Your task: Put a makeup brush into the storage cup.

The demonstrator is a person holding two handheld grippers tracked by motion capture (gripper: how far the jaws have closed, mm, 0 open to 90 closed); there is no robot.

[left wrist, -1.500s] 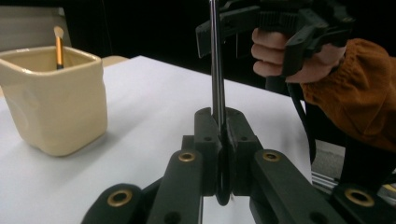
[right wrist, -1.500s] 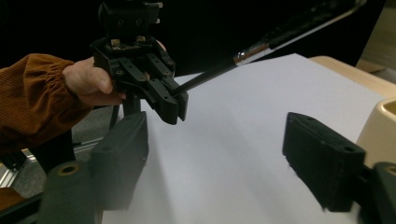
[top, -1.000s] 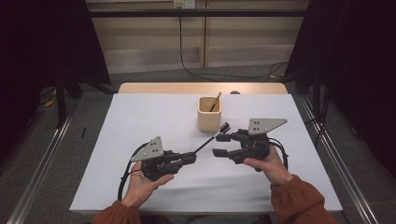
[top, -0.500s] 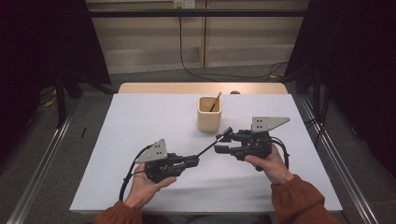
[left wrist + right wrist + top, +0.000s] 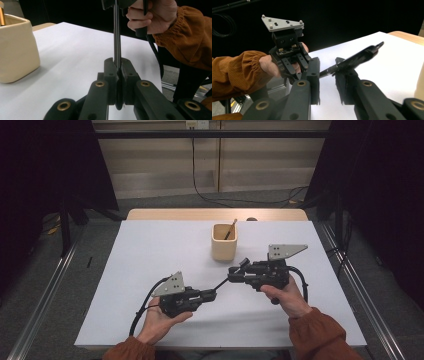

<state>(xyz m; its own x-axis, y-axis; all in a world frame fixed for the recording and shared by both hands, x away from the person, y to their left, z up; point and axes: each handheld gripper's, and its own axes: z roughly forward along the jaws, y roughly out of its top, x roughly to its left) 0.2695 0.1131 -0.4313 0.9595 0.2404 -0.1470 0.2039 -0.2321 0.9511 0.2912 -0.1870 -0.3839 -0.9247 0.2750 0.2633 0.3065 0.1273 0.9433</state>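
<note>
From the high view, a slim black pen bridges the two grippers above the white tabletop, the left gripper clamped on its lower end. The right gripper meets the upper end. A cream cup with a wooden-handled stick stands behind; dark curtains and cables ring the room.

Left gripper view: jaws pinched tight on the pen, which rises toward the right hand.

Right gripper view: jaws parted, the pen lying across one jaw, glossy, with a narrow tip; left hand beyond.
</note>
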